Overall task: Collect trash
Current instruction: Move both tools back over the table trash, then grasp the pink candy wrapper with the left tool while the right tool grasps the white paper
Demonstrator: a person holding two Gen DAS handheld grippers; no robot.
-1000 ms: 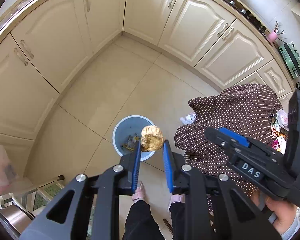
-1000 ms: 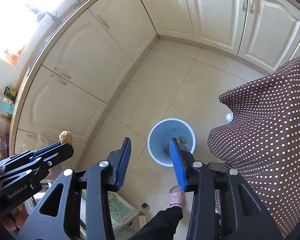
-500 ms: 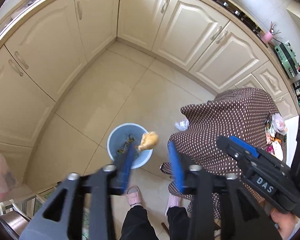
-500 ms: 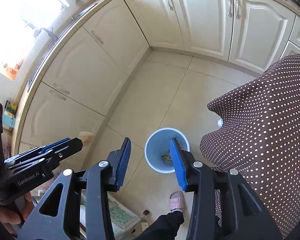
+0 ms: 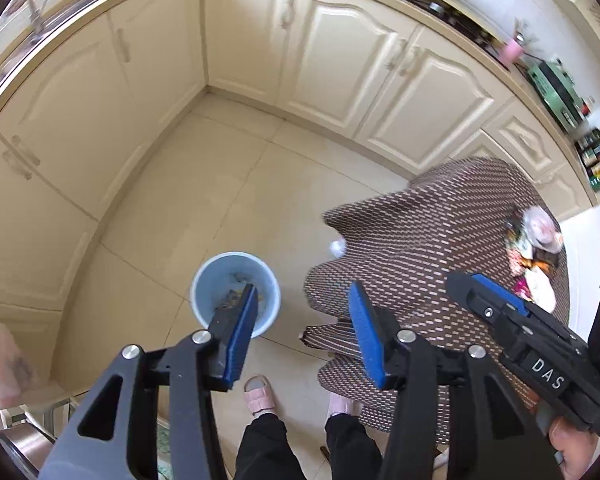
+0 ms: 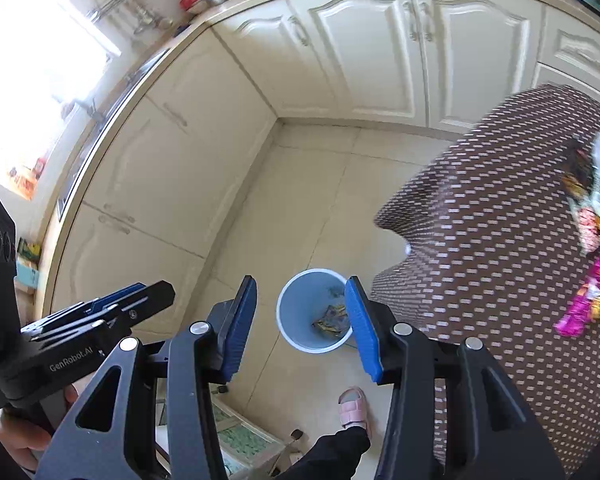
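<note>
Both grippers empty, held high above the blue trash bin (image 5: 204,280).
Left gripper (image 5: 304,320) fingers spread apart, right gripper (image 6: 300,316) too; wrappers (image 6: 586,276) lie on the dotted-cloth bench (image 6: 500,240), right of the bin.

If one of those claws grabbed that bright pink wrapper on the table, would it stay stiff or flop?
The pink wrapper looks thin and crinkled, so it would probably flop and weigh little. Its glossy film may slip between the pads. It lies flat on the tablecloth, likely awkward to pinch.
</note>
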